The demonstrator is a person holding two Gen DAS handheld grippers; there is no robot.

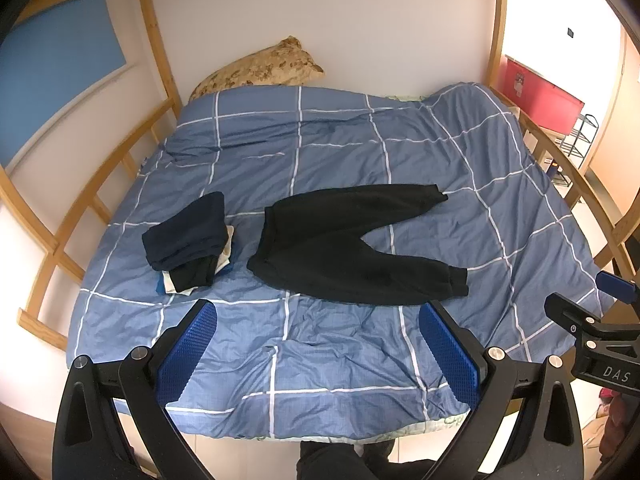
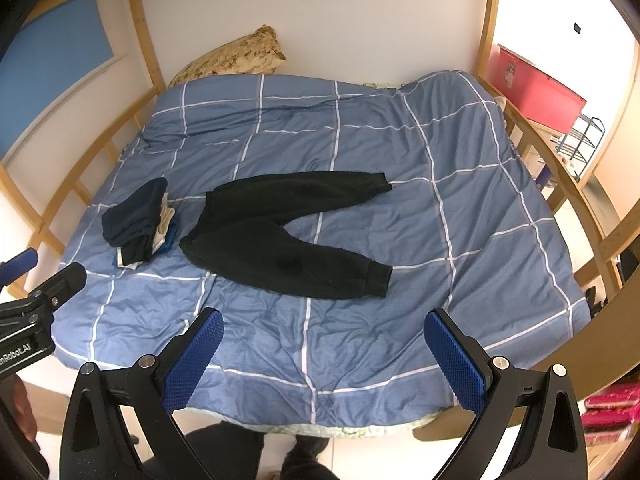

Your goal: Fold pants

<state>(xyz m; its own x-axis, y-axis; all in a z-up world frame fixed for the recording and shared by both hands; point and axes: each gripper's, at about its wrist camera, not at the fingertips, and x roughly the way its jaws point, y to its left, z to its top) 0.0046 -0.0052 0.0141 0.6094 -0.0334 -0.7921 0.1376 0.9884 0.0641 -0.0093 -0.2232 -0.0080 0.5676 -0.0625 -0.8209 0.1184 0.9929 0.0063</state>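
Black jogger pants (image 1: 344, 248) are lying spread flat on the blue checked duvet (image 1: 460, 168), legs splayed, beside a stack of what look like folded clothes (image 1: 188, 240). The left gripper (image 1: 318, 356) and right gripper (image 2: 324, 360) are hovering above the bed's near edge, jaws wide apart, holding nothing.

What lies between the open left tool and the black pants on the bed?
Only bare, wrinkled blue checked duvet lies between the left tool and the black pants; the left wrist view shows it.
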